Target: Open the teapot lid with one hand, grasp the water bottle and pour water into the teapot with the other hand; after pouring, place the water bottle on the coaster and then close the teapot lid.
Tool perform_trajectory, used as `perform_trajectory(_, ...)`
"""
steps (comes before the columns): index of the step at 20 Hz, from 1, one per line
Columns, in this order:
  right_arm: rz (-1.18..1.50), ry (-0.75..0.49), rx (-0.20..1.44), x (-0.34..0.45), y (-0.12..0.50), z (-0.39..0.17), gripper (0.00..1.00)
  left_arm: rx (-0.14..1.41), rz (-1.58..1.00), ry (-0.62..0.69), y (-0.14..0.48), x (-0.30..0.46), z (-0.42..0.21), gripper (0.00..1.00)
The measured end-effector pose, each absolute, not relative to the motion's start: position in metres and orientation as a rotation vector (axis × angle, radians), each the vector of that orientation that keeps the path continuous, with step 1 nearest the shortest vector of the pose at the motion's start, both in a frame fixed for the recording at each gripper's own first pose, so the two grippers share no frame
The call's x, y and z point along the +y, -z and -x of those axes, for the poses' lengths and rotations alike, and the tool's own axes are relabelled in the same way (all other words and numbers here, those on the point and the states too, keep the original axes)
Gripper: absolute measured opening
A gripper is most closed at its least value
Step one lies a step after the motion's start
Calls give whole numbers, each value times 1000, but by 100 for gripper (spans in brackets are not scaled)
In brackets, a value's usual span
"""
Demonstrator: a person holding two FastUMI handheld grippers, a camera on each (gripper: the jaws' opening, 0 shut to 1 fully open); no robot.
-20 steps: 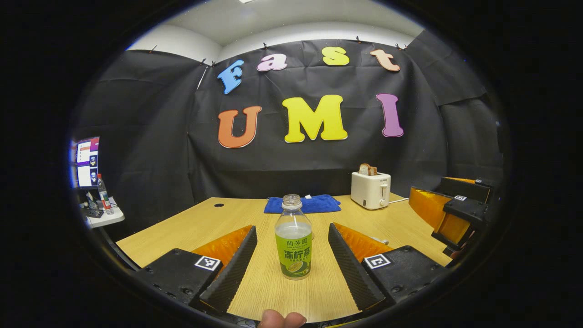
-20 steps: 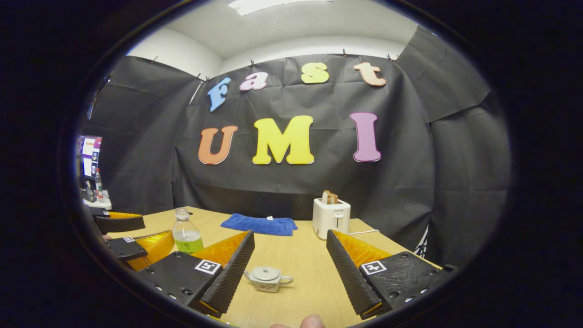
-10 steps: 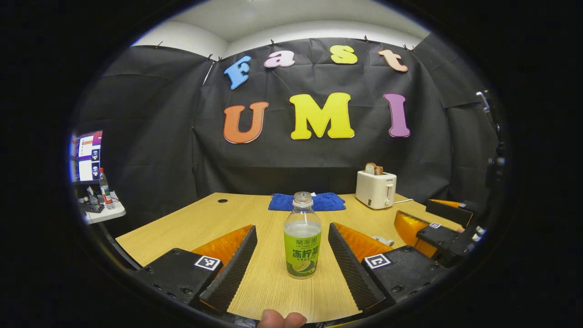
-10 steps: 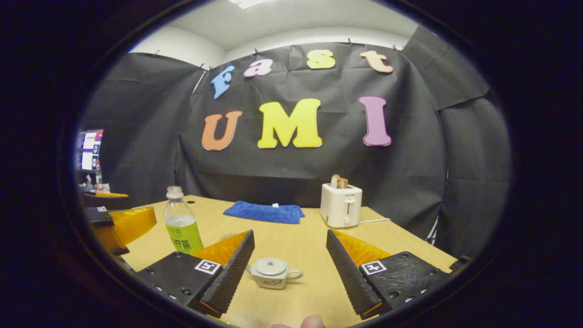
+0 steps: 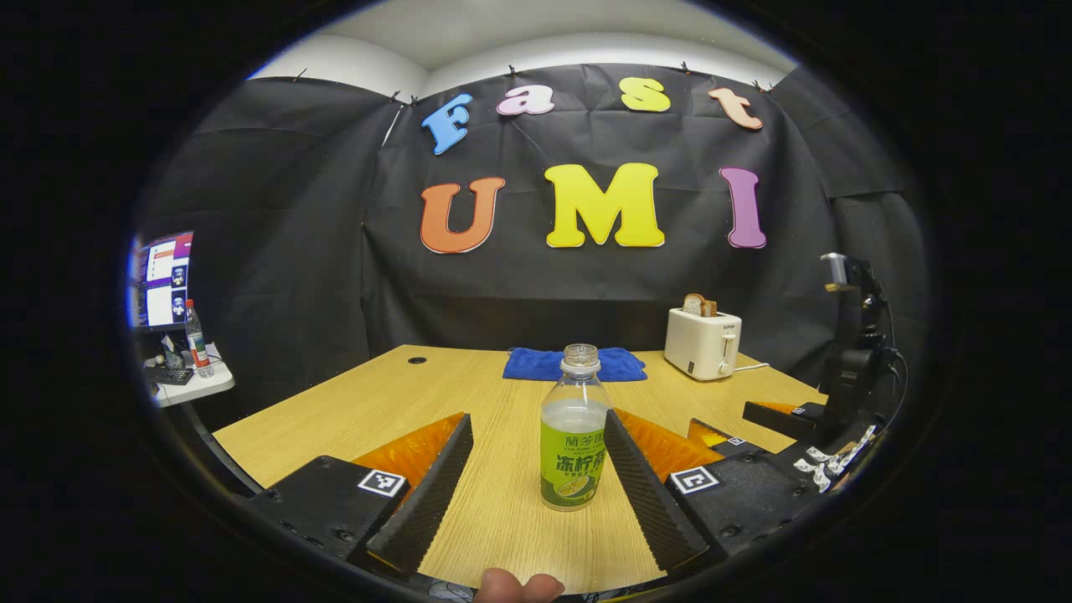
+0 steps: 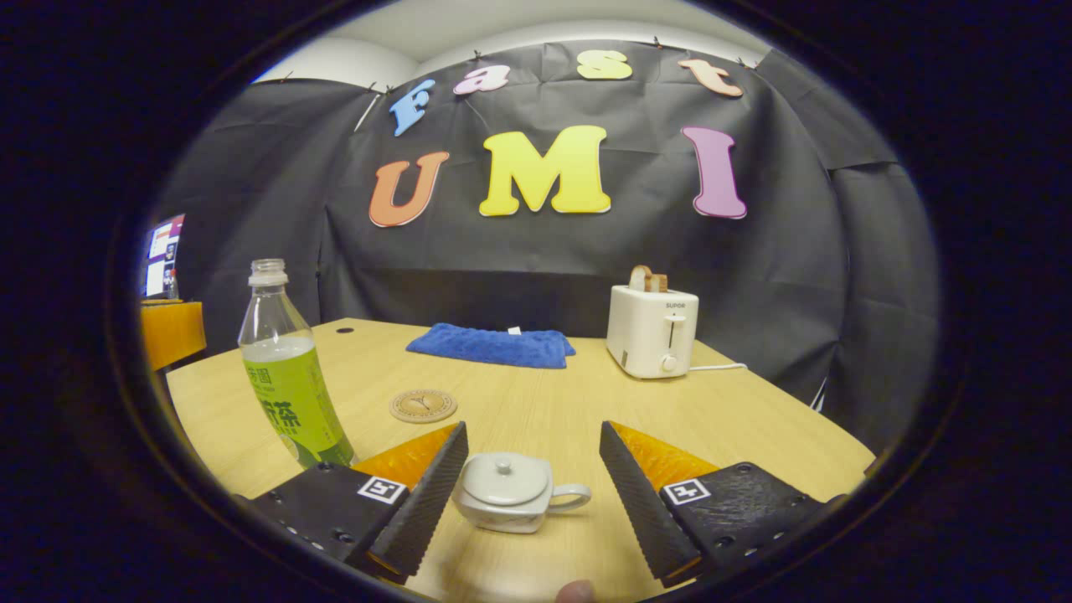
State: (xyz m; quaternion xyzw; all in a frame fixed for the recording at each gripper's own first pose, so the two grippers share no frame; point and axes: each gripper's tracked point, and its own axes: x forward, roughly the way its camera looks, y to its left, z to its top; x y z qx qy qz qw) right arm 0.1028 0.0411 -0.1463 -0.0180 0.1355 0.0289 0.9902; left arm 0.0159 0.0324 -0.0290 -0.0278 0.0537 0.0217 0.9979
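An uncapped clear bottle with a green label stands upright on the wooden table. It is between the fingers of my open left gripper, close to the right finger, and neither finger presses on it. In the right gripper view a small white teapot with its lid on sits low between the fingers of my open right gripper. The same bottle rises at the left there. A round coaster lies flat behind the teapot. Farther right in the left gripper view is the right gripper.
A white toaster holding bread stands at the back right, its cord trailing right. A folded blue cloth lies along the table's far edge. Beyond the table's left edge are a side table and a monitor.
My right gripper has come down and forward, so the teapot now sits large between its fingers and the coaster has come into view. The left gripper drifted left, leaving the bottle nearer its right finger.
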Motion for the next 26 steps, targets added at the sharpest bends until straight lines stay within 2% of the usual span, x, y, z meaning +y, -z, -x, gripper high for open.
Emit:
perform_trajectory(2, 36, -68, 284, 46, 151, -106, 86, 112, 53, -42, 31, 33, -16, 98)
perform_trajectory(4, 47, -74, 285, 52, 149, -107, 70, 114, 54, -39, 31, 33, -17, 98)
perform_trajectory(5, 60, -73, 284, 52, 150, -106, 57, 115, 52, -41, 33, 33, -17, 98)
perform_trajectory(7, 68, -71, 288, 55, 150, -107, 41, 119, 52, -44, 33, 34, -18, 98)
perform_trajectory(8, 71, -66, 290, 56, 150, -106, 36, 119, 52, -44, 34, 35, -18, 98)
perform_trajectory(9, 72, -66, 297, 58, 152, -107, 17, 118, 51, -45, 34, 35, -17, 98)
perform_trajectory(12, 72, -87, 307, 58, 149, -101, 17, 121, 52, -42, 34, 34, -18, 99)
perform_trajectory(13, 75, -84, 307, 58, 154, -107, 5, 122, 50, -41, 35, 34, -18, 98)
perform_trajectory(14, 87, -87, 308, 59, 156, -110, 2, 126, 45, -38, 35, 33, -17, 98)
perform_trajectory(26, -11, -148, 274, 61, 136, -113, 2, 217, 69, 34, 78, 12, -34, 99)
